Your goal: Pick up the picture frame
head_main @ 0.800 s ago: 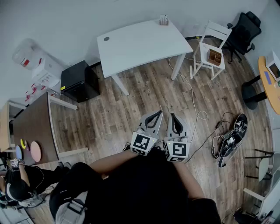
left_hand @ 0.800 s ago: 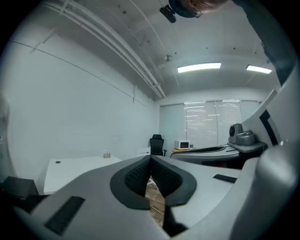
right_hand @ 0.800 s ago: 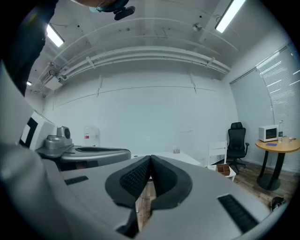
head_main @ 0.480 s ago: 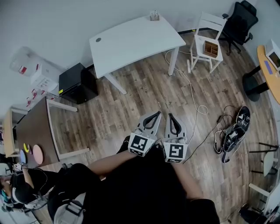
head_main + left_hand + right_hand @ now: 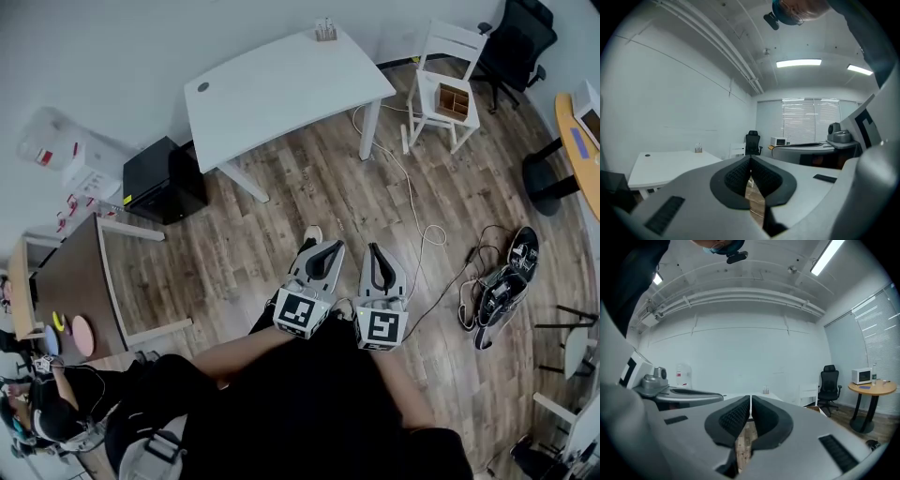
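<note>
The left gripper hangs over the wooden floor, its fingers clenched on nothing. Well ahead of them stands the white table, with a small upright item at its far edge. It may be the picture frame, but it is too small to tell. The right gripper, just beside the left, is likewise clenched and empty. The approach seems not yet made; next, I judge, comes closing in on the table and releasing the fingers.
</note>
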`<state>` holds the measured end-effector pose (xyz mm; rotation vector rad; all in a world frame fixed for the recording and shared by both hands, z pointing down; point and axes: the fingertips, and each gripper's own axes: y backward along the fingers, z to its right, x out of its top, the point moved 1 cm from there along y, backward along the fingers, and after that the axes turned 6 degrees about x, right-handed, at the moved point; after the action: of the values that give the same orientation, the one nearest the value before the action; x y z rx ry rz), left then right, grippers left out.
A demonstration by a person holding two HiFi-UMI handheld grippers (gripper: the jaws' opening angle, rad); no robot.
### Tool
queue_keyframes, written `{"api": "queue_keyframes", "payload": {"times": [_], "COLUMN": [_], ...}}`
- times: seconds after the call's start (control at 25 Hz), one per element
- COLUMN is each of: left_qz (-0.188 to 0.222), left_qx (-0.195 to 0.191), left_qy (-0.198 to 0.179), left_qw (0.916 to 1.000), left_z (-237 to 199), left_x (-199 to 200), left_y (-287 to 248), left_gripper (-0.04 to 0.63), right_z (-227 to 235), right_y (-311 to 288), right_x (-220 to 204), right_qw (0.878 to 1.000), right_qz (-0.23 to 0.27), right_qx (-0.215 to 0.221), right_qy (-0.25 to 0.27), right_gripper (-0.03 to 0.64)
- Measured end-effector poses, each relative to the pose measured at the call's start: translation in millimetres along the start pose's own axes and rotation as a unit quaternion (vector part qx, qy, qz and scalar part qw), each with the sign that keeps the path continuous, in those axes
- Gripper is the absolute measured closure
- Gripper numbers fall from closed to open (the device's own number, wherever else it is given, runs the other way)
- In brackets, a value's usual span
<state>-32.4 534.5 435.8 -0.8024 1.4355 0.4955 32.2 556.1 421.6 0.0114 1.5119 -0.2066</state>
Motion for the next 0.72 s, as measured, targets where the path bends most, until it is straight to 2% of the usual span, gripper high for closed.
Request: {"api": "queue_keyframes", "payload": {"times": [0.32, 0.52, 0.72], "left_qz": [0.007, -0.009, -0.016], "left_qx": [-0.003, 0.020, 0.023], "left_qy": [0.025, 0.047, 0.056], "left_qw": [0.9997, 0.9987, 0.9981], "left_z": [-44.9, -106.6, -176.6], "left_x": [9.3, 11.0, 30.0], "left_y": [-83.6, -148.1, -207.6], "left_gripper": [0.581, 0.581, 0.581], "right_z": [40.0, 65.8, 73.7], "right_y": [-82.5, -161.4, -251.0], "right_x": [-1.0, -3.5, 8.7], "right_qw": [0.999, 0.999, 0.997], "right_qz": [-0.028, -0.050, -0.067], "right_qx": [-0.005, -0.001, 0.023], "right_qy": [-0.016, -0.002, 0.007], "right_gripper": [0.581, 0.581, 0.581]}}
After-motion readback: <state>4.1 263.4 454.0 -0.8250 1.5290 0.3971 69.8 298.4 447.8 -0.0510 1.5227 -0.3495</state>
